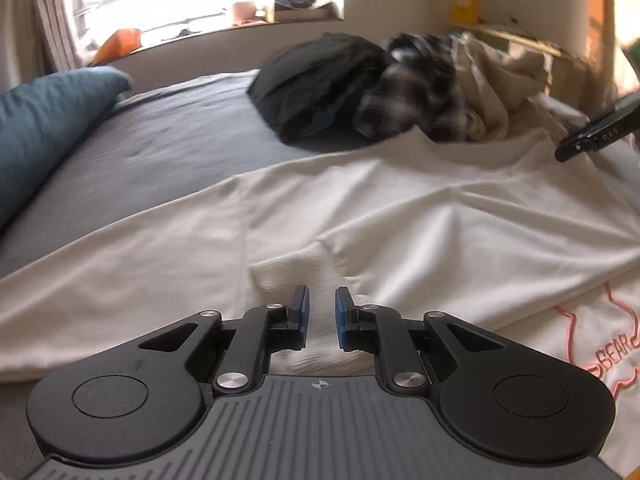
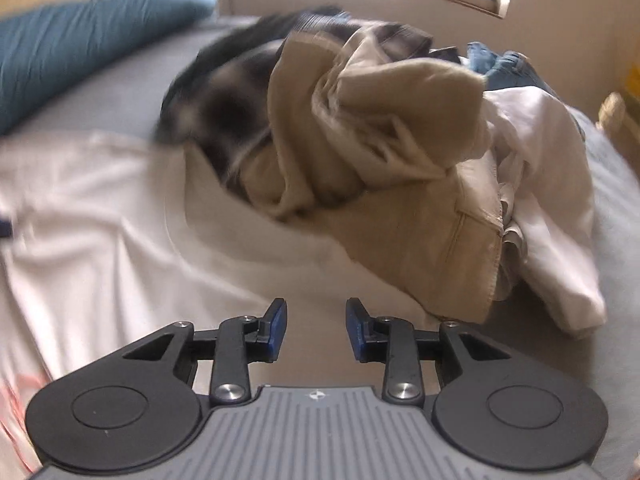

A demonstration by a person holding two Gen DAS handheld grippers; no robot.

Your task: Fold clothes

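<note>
A white T-shirt with a pink outline print reading BEAR lies spread over the grey bed. My left gripper is low at its near edge, blue pads nearly together on a raised ridge of the white cloth, and creases run out from the pinch. In the right wrist view the same shirt lies at the left, blurred. My right gripper hangs open over the shirt's pale cloth, nothing between its pads, just short of the clothes pile. Its black body shows at the right edge of the left wrist view.
A heap of unfolded clothes sits beyond the shirt: khaki trousers, a black-and-white plaid shirt, a black garment, a white garment and jeans. A teal pillow lies left on the grey sheet.
</note>
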